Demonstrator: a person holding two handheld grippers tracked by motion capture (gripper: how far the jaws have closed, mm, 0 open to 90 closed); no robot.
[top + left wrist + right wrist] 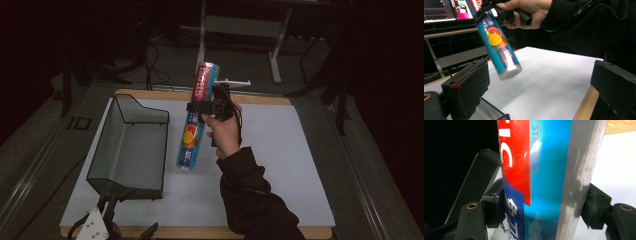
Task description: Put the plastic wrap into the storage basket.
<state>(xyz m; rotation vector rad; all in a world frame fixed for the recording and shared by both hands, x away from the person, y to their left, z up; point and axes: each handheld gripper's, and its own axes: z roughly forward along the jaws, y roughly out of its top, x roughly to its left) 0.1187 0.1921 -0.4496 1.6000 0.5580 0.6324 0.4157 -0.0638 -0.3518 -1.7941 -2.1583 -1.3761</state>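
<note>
High view: a black mesh basket (pixel 131 150) sits on the white surface (pixel 280 165), and nothing can be seen inside it. Just to the right of the basket, the right tool (pixel 205 106) squeezes a long blue tube (pixel 196 120) around its middle. The tube is tilted, with its top end leaning away from the basket, and its lower end is lifted off the surface. A hand (pixel 225 132) in a dark sleeve holds this tool.

Right gripper view: the two black jaws press on both sides of the tube (pixel 541 177), which has a red band and white letters. The basket's mesh wall (pixel 471 187) shows behind it. The tube's ends are cut off here.

Left gripper view: the tube's (pixel 499 47) flat round end hangs in the air above the surface (pixel 544 82), with oranges drawn on its side. The left tool (pixel 536 87) has its jaws wide apart with nothing between them. It sits at the near end of the basket (pixel 486 111), whose mesh shows just below it. The room behind is too dark to make out.
</note>
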